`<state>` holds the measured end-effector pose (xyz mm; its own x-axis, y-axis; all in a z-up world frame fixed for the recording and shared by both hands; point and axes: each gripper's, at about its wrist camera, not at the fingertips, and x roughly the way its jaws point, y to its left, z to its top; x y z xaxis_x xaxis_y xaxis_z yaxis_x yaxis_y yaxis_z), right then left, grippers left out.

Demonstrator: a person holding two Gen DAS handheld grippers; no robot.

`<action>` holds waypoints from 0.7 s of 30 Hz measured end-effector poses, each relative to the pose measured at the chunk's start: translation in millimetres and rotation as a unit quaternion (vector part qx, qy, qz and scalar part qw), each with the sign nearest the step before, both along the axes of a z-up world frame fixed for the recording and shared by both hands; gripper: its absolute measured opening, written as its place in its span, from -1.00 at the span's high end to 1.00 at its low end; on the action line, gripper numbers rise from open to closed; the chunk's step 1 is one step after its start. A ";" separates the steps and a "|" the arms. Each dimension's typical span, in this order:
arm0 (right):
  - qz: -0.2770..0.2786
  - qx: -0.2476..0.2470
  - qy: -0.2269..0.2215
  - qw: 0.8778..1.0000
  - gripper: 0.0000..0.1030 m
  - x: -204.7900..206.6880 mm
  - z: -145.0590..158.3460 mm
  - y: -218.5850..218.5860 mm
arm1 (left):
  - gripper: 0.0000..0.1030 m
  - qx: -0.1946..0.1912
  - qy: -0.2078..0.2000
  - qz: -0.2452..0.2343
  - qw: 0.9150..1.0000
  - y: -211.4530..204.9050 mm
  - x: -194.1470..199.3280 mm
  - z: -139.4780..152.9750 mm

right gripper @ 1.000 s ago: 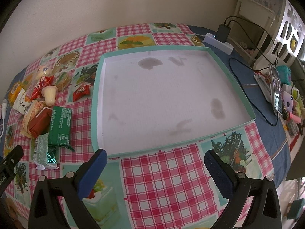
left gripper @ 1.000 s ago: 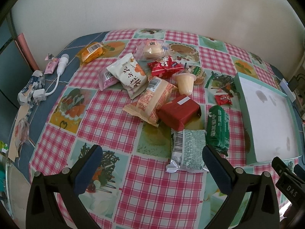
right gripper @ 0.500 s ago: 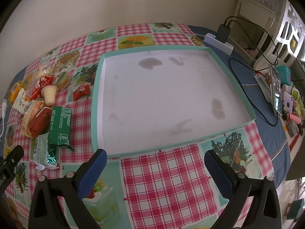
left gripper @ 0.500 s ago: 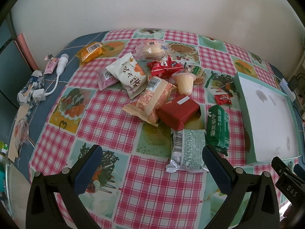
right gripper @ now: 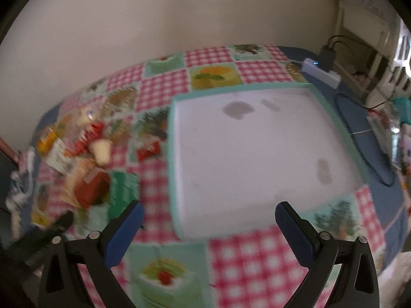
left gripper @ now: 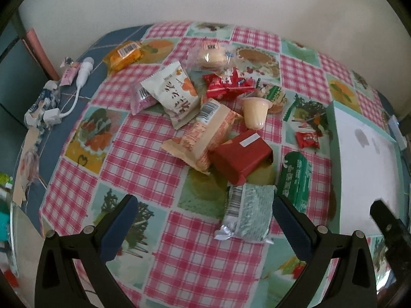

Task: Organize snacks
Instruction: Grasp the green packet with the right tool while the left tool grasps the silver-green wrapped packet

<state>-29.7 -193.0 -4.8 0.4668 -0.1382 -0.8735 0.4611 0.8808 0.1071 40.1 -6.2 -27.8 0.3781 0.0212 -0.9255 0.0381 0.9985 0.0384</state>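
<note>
A heap of snacks lies on the checked tablecloth: a silver-green packet (left gripper: 246,211), a dark green packet (left gripper: 295,177), a red box (left gripper: 240,155), a beige wafer packet (left gripper: 203,134), a pudding cup (left gripper: 255,111) and a white pouch (left gripper: 174,93). My left gripper (left gripper: 203,227) is open and empty, just short of the silver-green packet. A teal-rimmed white tray (right gripper: 177,164) lies right of the heap, with nothing in it. My right gripper (right gripper: 210,233) is open and empty over the tray's near edge. The right wrist view is blurred.
An orange packet (left gripper: 125,54) and a white charger cable (left gripper: 79,82) lie at the far left. A power strip (right gripper: 321,70) with cables sits behind the tray. Clutter crowds the right table edge (right gripper: 390,133). A wall runs behind the table.
My right gripper has swung left and pulled back, so the tray sits smaller and further right and the view is blurred. My left gripper has barely moved.
</note>
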 end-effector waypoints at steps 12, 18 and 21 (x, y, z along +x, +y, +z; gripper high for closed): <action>0.051 0.081 -0.012 0.995 -0.89 58.6 -13.0 15.6 | -1.00 0.013 0.052 -0.021 0.998 -28.6 13.9 -28.6; 0.090 0.100 0.005 0.991 -0.74 67.2 -27.2 30.0 | -1.00 0.007 0.068 -0.012 0.998 -21.3 17.5 -39.4; 0.095 0.109 0.009 0.989 -0.72 67.6 -30.9 31.7 | -1.00 0.010 0.074 -0.022 0.997 -26.4 17.1 -44.7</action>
